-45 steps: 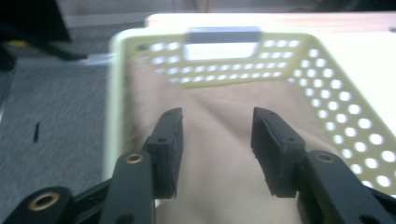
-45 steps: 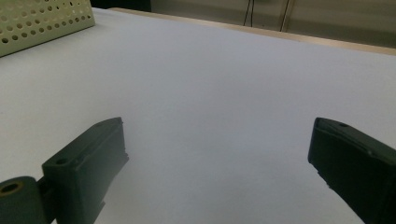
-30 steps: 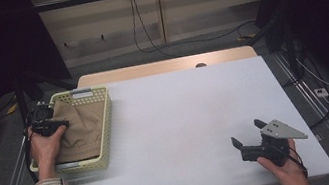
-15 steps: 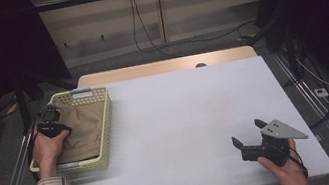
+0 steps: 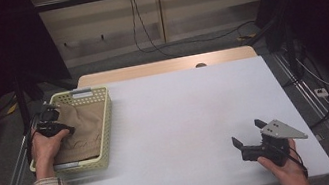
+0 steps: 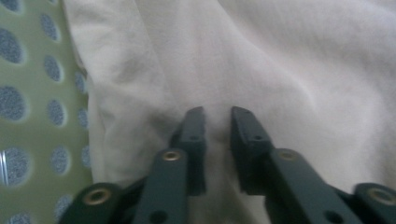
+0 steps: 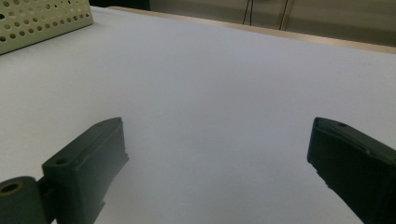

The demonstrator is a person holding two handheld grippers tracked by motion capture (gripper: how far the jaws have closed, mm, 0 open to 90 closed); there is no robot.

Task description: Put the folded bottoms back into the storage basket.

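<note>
Item 1. Left gripper (image 5: 51, 122), over the basket (image 5: 106, 132) at the bench's (image 5: 182, 120) left edge. Its fingers (image 6: 194, 135) stand nearly together, a narrow gap between them, tips pressed into the cloth (image 6: 280, 70); the jaws have just been opening a little. A low ridge of cloth lies in the gap, but whether the pads nip it cannot be told.

Risk: a lift from here could bring up nothing, or a thin pinch that slips, since so little cloth sits between the fingers. A deeper bite might snag the basket wall just left of the fingers and drag the basket along.

Item 2. Right gripper (image 5: 251, 139), resting near the bench's front right corner, fingers (image 7: 88, 158) spread wide, nothing between them; the basket sits well beyond them.

Views compared: the left gripper view gives the gap and the fold at the fingertips; the high view gives the cloth (image 5: 80, 129) as brown, folded, filling the basket, and both hands' places.
</note>
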